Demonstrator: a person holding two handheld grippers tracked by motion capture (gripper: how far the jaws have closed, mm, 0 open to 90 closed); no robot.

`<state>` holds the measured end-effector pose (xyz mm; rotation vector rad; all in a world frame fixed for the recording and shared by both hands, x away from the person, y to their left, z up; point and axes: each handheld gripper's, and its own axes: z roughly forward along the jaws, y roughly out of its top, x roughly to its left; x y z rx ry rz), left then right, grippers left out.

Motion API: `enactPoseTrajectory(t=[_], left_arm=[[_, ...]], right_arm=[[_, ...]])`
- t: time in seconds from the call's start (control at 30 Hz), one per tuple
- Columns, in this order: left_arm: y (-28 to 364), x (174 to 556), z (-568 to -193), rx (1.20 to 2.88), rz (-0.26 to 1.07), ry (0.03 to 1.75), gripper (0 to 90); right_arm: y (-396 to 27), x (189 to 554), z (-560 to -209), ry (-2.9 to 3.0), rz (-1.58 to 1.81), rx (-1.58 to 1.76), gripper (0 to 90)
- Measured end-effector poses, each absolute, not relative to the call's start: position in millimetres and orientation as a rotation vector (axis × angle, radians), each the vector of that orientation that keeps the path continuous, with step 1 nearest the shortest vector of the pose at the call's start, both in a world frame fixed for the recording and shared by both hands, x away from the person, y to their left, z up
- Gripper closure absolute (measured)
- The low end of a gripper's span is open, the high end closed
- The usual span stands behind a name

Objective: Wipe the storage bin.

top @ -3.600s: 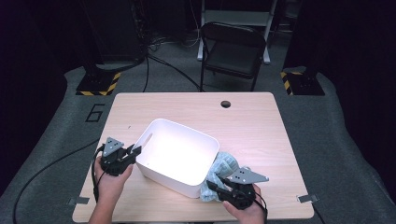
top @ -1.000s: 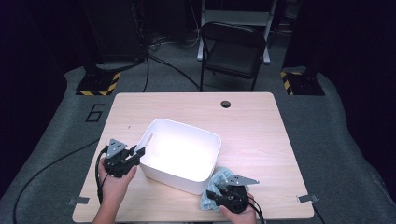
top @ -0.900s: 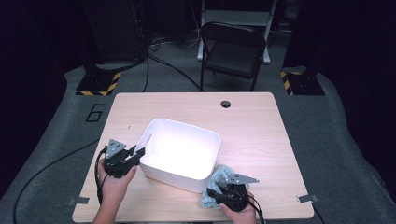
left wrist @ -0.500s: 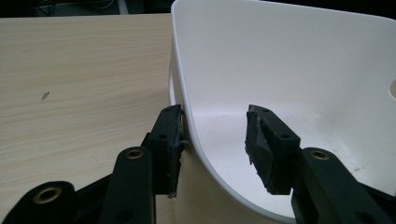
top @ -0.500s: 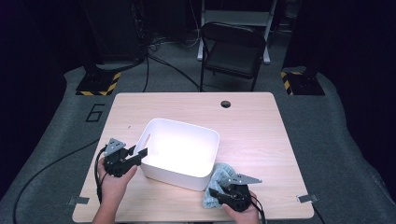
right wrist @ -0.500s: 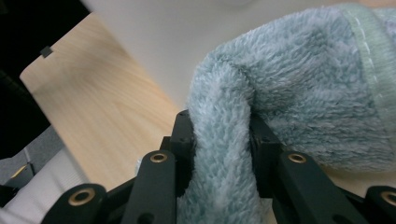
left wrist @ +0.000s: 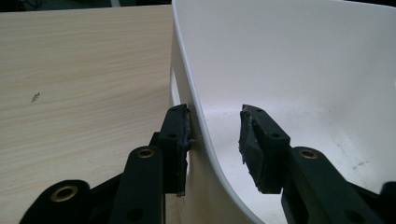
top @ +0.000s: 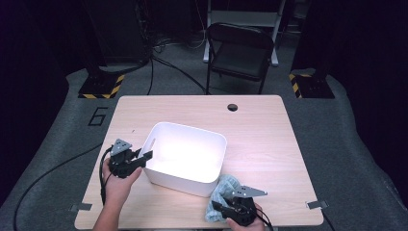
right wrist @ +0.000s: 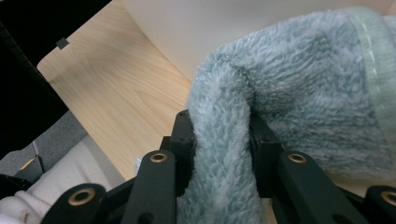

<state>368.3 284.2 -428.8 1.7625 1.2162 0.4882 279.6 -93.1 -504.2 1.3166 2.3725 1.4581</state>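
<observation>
The white tub (top: pixel 185 156) on the table (top: pixel 269 139) is empty; the light-blue towel (right wrist: pixel 299 107) lies bunched beside its near right corner, so the loading remains. The right gripper (right wrist: pixel 219 140) pinches a towel fold. The left gripper (left wrist: pixel 215 135) straddles the tub's left wall, jaws just narrowing, inner pad apart. The tub's long axis runs left-right, slightly skewed

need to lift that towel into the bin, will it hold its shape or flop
Probably floppy: the fluffy blue-green towel already bends in a soft fold between the right gripper fingers. Likely light, and its pile should resist slipping. Loose ends may drag on the white bin rim.
</observation>
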Motion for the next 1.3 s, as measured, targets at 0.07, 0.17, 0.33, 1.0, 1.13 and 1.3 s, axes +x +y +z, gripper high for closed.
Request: enactPoseTrajectory(t=[0.07, 0.17, 0.33, 1.0, 1.13, 1.3], left_arm=[[282.6, 366.6, -428.1, 1.772, 0.48, 1.208, 61.8], [279.2, 363.4, -428.4, 1.765, 0.472, 1.2, 60.3], [273.9, 356.0, -429.0, 1.758, 0.489, 1.196, 57.9], [246.2, 331.8, -422.6, 1.789, 0.428, 1.202, 46.6], [238.3, 329.1, -422.7, 1.779, 0.438, 1.212, 46.2], [232.0, 327.4, -424.1, 1.773, 0.439, 1.195, 44.8]], right_arm=[[-94.2, 281.7, -504.3, 2.367, 1.459, 1.321, 68.2], [-98.5, 285.6, -504.1, 2.35, 1.46, 1.336, 68.1], [-106.0, 294.4, -503.8, 2.322, 1.466, 1.366, 68.0], [-137.2, 319.7, -500.2, 2.235, 1.412, 1.476, 66.8], [-141.0, 320.4, -499.7, 2.22, 1.402, 1.5, 66.5], [-148.2, 322.4, -499.7, 2.199, 1.396, 1.517, 66.4]])
